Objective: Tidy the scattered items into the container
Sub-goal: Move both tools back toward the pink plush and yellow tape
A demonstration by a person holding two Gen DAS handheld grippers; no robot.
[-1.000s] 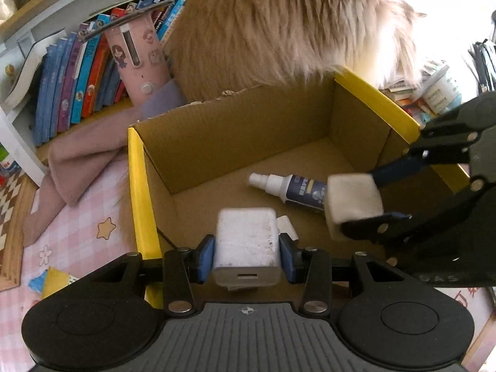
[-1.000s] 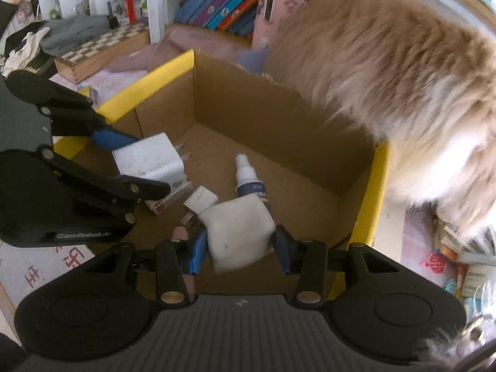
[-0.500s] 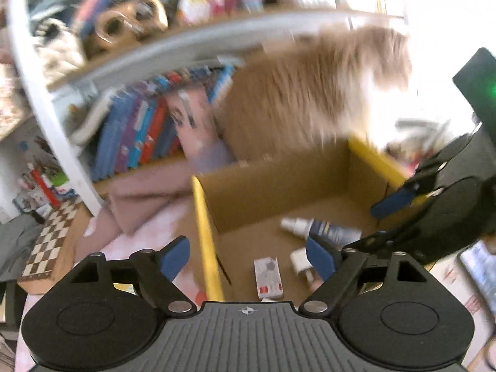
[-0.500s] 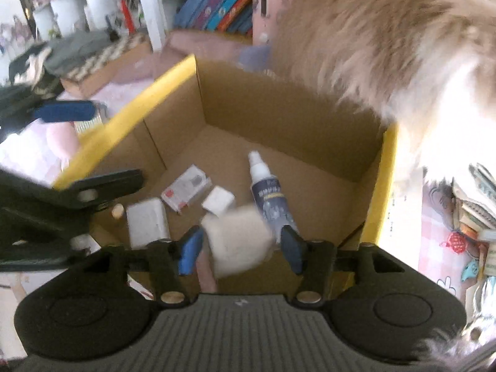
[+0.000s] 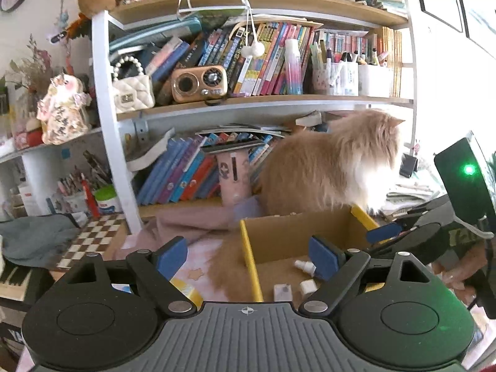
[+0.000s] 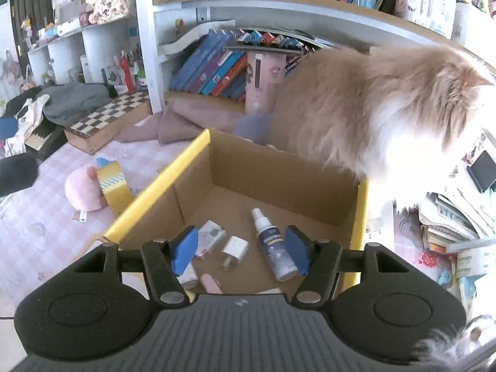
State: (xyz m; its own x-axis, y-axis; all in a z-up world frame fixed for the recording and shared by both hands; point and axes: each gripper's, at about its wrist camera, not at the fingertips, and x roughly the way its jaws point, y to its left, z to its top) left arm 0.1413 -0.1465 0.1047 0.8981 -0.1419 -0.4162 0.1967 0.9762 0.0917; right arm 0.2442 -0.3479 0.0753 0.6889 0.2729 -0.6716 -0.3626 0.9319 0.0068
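Observation:
The cardboard box (image 6: pixel 204 142) with yellow rims holds a spray bottle (image 6: pixel 272 245), a white charger (image 6: pixel 235 249), a small printed carton (image 6: pixel 210 235) and a pale block (image 6: pixel 187 276) on its floor. My right gripper (image 6: pixel 241 251) hovers above these items, its jaws opening with nothing between the pads. My left gripper (image 5: pixel 248 259) is higher and back from the box (image 5: pixel 248 263), straddling its left wall; its jaws are opening wide and are empty. The right gripper (image 5: pixel 390 240) shows over the box's right side. A pink plush (image 6: pixel 83 192) and a yellow tape roll (image 6: pixel 113 186) lie left of the box.
A fluffy ginger cat (image 6: pixel 387 108) stands against the box's far wall. A bookshelf (image 5: pixel 217 105) rises behind. A chessboard (image 6: pixel 108 114), folded cloth (image 6: pixel 186 121) and a paper pile (image 6: pixel 449 217) surround the box on the pink checked cloth (image 6: pixel 46 217).
Both grippers let go of their white items, which now lie in the box. Both opened and lifted away; the left one tipped upward, bringing the shelves into view.

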